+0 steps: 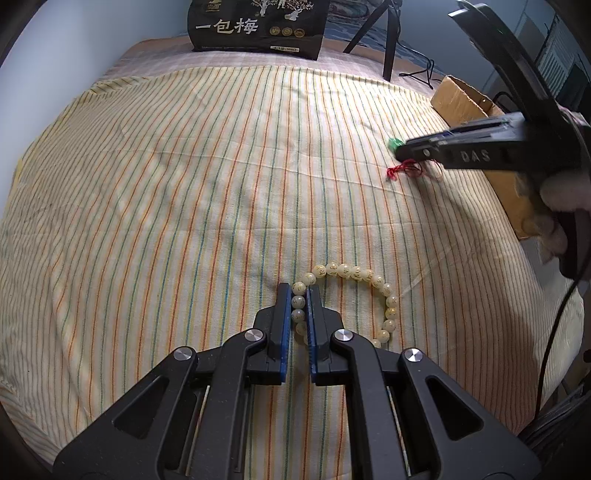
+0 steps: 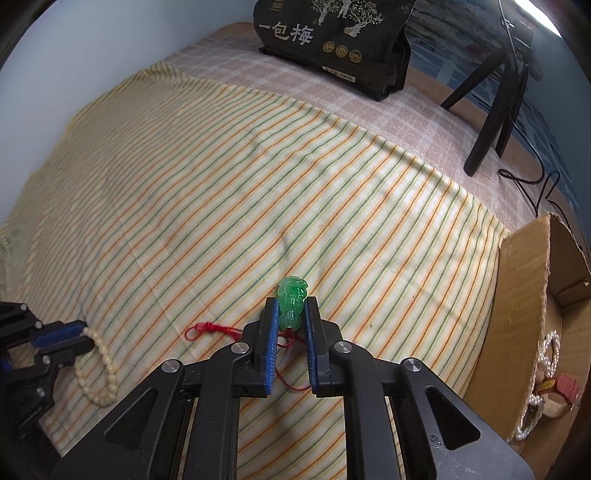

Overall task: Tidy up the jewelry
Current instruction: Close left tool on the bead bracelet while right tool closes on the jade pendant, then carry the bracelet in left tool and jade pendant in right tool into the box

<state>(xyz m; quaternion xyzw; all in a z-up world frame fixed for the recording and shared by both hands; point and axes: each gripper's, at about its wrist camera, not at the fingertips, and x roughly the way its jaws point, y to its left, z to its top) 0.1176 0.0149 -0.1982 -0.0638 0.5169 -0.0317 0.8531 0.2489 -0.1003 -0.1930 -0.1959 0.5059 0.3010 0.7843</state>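
Two closed grips: left gripper point(image 1: 299, 295) on cream bead bracelet point(image 1: 354, 275), right gripper point(image 2: 291, 306) on green pendant point(image 2: 291, 302)

The black bag point(image 1: 256, 24) standing at the far end of the bed bears large pale characters "一包梅". The side of the right gripper point(image 1: 397, 147) carries raised letters "DAS". Smaller print on the bag's label is unreadable.
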